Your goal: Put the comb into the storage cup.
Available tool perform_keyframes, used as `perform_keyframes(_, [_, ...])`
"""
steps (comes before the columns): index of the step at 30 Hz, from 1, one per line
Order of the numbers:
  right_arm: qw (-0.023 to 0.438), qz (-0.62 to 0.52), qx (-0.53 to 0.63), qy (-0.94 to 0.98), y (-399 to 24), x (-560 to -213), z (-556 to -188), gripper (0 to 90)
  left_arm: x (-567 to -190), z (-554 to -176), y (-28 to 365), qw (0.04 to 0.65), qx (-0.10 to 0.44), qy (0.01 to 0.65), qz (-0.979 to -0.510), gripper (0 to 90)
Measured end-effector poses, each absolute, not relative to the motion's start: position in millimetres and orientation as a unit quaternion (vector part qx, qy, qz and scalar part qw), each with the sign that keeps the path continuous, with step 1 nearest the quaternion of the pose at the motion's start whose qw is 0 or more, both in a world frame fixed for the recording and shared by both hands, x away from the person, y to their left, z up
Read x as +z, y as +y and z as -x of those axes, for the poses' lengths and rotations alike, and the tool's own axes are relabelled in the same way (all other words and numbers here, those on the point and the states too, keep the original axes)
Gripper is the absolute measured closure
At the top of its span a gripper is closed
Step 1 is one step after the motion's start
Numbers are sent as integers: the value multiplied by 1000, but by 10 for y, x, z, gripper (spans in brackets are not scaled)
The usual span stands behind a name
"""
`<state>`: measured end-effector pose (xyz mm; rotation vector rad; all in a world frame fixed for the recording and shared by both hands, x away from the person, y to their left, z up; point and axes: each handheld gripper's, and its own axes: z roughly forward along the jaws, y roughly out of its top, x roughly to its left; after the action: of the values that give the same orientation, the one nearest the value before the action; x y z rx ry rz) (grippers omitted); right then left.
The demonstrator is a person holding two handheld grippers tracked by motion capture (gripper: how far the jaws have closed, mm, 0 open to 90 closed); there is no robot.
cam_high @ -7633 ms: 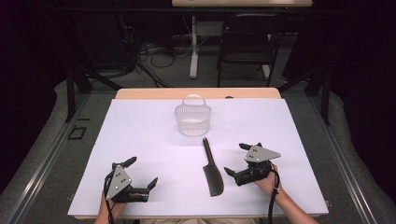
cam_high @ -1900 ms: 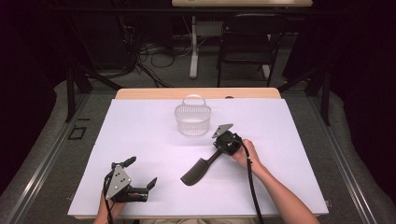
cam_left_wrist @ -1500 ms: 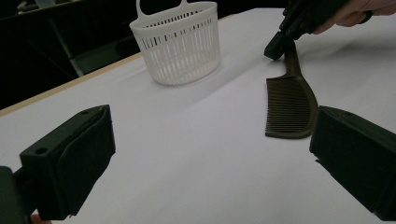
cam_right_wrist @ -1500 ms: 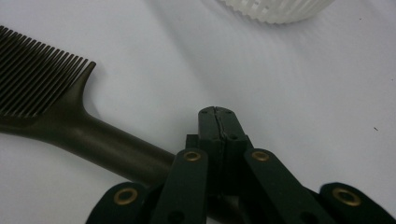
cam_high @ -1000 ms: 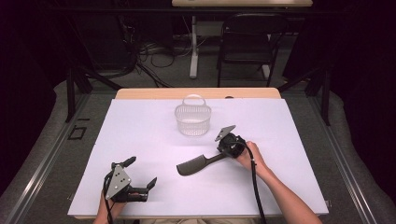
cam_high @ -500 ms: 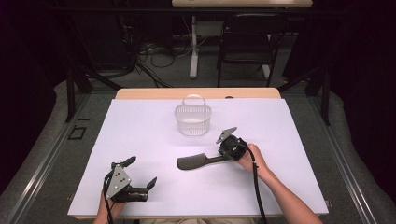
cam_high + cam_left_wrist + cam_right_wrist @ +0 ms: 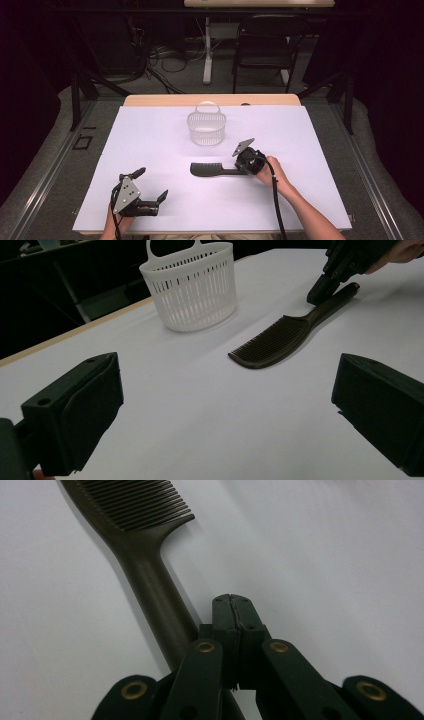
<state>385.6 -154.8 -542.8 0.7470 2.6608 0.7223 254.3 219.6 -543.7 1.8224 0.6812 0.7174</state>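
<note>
In the right gripper view the comb (image 7: 150,592) runs off the top edge, its teeth cut short, and the end of its handle disappears beneath the right gripper (image 7: 233,611), whose pressed-together jaws cover it; whether they touch the comb cannot be told. In the left gripper view the basket (image 7: 192,287) beyond the comb loses the top of its handle at the frame's edge, and the left gripper (image 7: 227,405) pads are cropped below.
</note>
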Motion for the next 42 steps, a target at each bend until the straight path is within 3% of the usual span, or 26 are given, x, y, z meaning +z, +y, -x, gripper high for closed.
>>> perform_keyframes(27, [124,-255,240,928,-1553,-5400,-3822,896,-5436,-2541,2200,510,298,283,-756,4])
perform_keyframes(33, [131,-252,244,927,-1583,-5357,-3828,846,-5435,-2541,2199,509,299,282,-756,4])
perform_keyframes(42, [138,-248,248,926,-1629,-5273,-3840,695,-5435,-2542,2197,509,298,281,-757,4])
